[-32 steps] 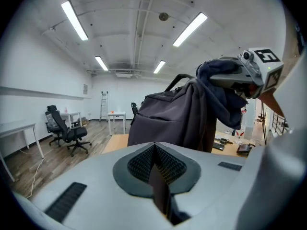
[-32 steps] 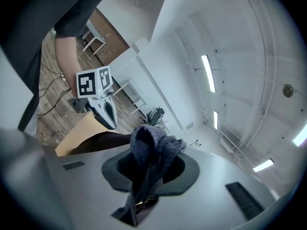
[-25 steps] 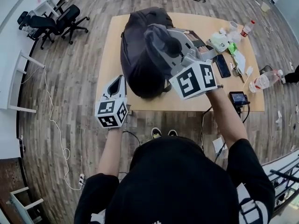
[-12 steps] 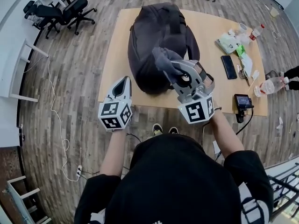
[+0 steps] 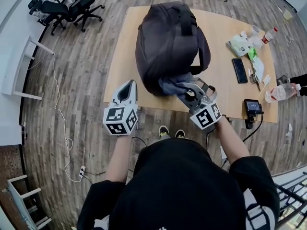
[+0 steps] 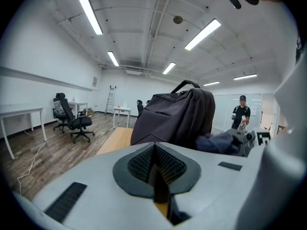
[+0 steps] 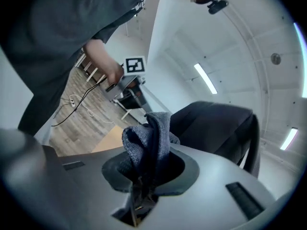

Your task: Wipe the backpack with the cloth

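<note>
Nearest me, at seven o'clock, my left hand-held gripper (image 5: 129, 83) hangs by the near-left corner of the surface (image 5: 120, 66), its jaws pressed together with nothing between them. At five o'clock my right hand-held gripper (image 5: 183, 88) is clamped on the bunched grey cloth (image 5: 169, 86), which sits against the lower near side of the backpack (image 5: 168, 37). The dark backpack stands upright at twelve o'clock, mid-surface. Farther off, a phone (image 5: 239, 70) lies at two o'clock and a plastic bottle (image 5: 280, 93) at three.
</note>
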Demonstrator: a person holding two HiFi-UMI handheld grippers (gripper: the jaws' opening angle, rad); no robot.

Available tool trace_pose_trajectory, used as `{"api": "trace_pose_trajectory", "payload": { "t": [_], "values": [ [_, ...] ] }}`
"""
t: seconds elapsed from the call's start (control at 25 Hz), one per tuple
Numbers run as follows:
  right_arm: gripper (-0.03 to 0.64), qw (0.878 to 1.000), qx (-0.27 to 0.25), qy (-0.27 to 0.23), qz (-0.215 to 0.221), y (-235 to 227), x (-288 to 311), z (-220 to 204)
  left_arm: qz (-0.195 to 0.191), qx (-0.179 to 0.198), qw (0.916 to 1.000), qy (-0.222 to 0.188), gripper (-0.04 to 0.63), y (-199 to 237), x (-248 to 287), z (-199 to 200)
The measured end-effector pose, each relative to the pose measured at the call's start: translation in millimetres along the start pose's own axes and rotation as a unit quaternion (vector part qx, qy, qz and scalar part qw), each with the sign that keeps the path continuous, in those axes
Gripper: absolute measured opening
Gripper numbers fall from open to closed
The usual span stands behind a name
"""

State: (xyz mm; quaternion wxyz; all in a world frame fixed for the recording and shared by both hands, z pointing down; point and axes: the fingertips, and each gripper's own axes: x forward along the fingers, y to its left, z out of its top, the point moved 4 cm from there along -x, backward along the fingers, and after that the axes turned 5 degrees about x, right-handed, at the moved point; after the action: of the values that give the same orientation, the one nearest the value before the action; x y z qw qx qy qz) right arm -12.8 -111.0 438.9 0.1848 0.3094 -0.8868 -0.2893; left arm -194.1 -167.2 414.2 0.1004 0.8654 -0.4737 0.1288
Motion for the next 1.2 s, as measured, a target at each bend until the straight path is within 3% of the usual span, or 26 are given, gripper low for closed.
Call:
{"api": "trace_pose_trajectory", "payload": {
  "t": [0.2,0.32,0.48,0.72,0.84,1.2],
  "values": [
    [0.071,0.995,0.056,0.055,0.059,42.4,4.0,-51.1,0.003,-0.004,1.0,0.006,0.017,2.0,-2.9,-3.0],
    [0.071,0.982,0.086,0.127,0.109,76.6,1.7,-97.1,0.004,-0.009,0.9999,0.009,0.017,2.7,-5.0,-5.8],
    [0.071,0.976,0.092,0.155,0.122,88.8,10.9,-109.1,0.011,-0.018,0.9997,0.011,0.017,8.2,-9.7,-8.7],
    [0.071,0.967,0.053,0.186,0.164,118.9,30.0,-109.5,0.025,-0.031,0.9992,0.006,0.017,15.1,-14.3,-9.6],
    [0.071,0.961,-0.009,0.23,0.153,135.1,43.3,-114.4,0.032,-0.036,0.9988,0.003,0.017,18.6,-19.7,-10.3],
    [0.071,0.956,-0.06,0.243,0.152,160.6,90.5,-79.0,0.052,-0.049,0.9974,-0.005,0.017,30.8,-34.5,-14.8]
  ]
}}
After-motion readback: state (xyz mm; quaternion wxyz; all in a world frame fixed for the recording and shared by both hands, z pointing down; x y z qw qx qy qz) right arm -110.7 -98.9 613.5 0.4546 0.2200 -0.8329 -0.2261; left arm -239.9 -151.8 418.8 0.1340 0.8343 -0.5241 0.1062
